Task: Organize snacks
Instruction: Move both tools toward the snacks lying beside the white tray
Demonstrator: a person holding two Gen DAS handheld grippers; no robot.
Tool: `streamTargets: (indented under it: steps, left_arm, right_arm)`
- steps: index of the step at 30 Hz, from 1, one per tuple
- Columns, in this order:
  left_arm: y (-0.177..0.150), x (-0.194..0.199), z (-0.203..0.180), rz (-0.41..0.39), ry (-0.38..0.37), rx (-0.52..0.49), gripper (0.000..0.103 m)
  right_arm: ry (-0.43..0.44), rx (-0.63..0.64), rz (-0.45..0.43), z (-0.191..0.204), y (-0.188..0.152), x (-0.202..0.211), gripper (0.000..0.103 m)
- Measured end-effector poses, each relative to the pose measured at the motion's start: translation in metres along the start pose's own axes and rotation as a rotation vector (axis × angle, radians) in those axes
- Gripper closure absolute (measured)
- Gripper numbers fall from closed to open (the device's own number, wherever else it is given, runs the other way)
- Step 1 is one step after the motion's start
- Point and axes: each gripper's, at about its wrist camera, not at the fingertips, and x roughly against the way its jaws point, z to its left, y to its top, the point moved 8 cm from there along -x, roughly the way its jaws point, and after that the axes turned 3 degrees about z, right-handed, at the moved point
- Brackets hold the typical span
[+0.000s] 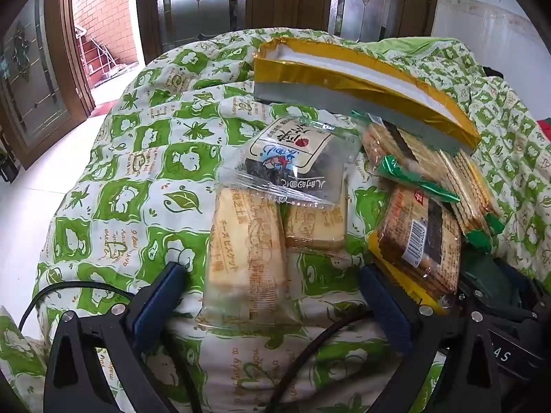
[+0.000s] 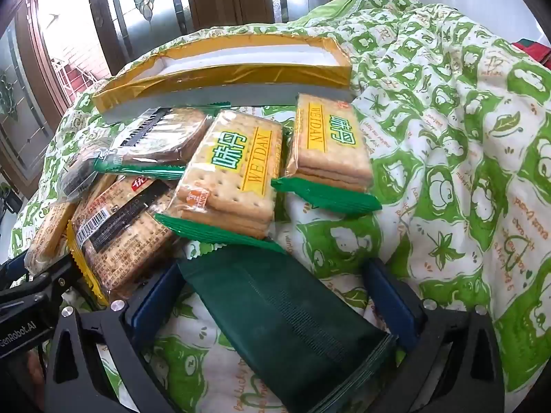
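Note:
Several snack packets lie on a green-and-white quilt point(image 1: 137, 158) in front of a shallow gold-rimmed box point(image 1: 361, 79). In the left wrist view my left gripper point(image 1: 272, 289) is open, its fingers either side of a pale biscuit packet point(image 1: 246, 254). Beyond it lie a seaweed snack packet point(image 1: 292, 158) and a yellow-edged cracker packet point(image 1: 420, 241). In the right wrist view my right gripper point(image 2: 275, 285) is open around a dark green packet point(image 2: 289, 316), without squeezing it. Two WEIDAN cracker packets point(image 2: 234, 172) point(image 2: 330, 144) lie ahead, before the box point(image 2: 220, 79).
Wooden doors with patterned glass point(image 1: 206, 0) stand behind the bed. An open doorway at the left shows a brick wall point(image 1: 103, 10). A black cable point(image 1: 310, 351) crosses the quilt near my left gripper. The left gripper body point(image 2: 27, 309) shows at the left edge of the right wrist view.

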Motion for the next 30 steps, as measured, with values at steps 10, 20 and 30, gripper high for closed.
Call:
streamTargets:
  steps: [10, 20, 30]
  left_arm:
    - [-0.002, 0.000, 0.001, -0.013, -0.022, 0.012, 0.001]
    - [-0.003, 0.005, 0.000, -0.011, -0.018, 0.008, 0.001]
    - [-0.003, 0.007, 0.005, -0.009, -0.030, 0.013, 0.001]
  right_arm:
    - [-0.016, 0.004, -0.001, 0.002, 0.000, 0.000, 0.000]
    - [-0.011, -0.013, 0.028, -0.001, 0.004, -0.007, 0.000]
    - [0.131, 0.034, -0.130, 0.010, 0.008, 0.072, 0.000]
